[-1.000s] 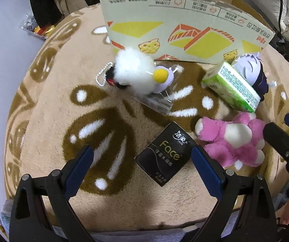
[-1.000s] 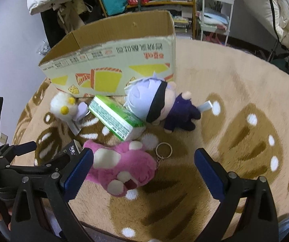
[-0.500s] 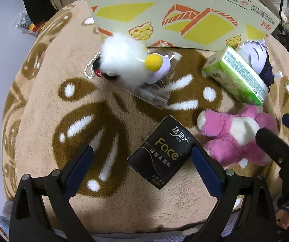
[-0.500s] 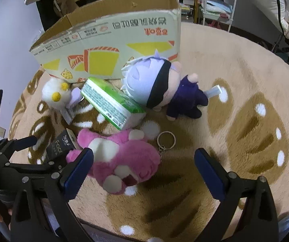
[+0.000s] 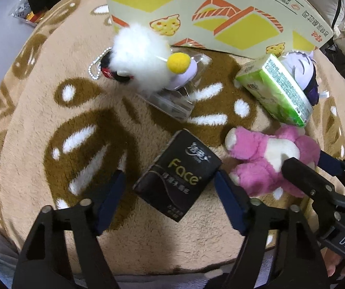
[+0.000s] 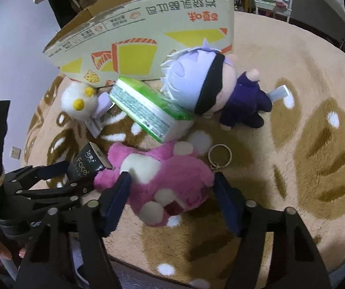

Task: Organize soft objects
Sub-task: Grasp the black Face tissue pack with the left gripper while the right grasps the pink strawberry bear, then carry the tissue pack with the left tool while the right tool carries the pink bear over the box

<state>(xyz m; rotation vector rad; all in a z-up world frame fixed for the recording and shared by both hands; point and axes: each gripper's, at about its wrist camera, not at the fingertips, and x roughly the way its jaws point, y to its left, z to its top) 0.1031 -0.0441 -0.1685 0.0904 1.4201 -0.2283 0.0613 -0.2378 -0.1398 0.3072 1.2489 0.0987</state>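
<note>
A black "Face" tissue pack lies on the rug between the open fingers of my left gripper, which do not clearly touch it. A pink plush bear lies between the open fingers of my right gripper; it also shows in the left wrist view. A green tissue pack, a white fluffy plush on clear packaging, and a purple-haired doll lie in front of a cardboard box.
The round beige rug has brown paw prints. A metal key ring lies by the bear. A ball chain hangs off the white plush. Shelves and clutter stand behind the box.
Both grippers have moved forward and down. The left now brackets the black pack and the right brackets the pink bear. Both jaws have narrowed.
</note>
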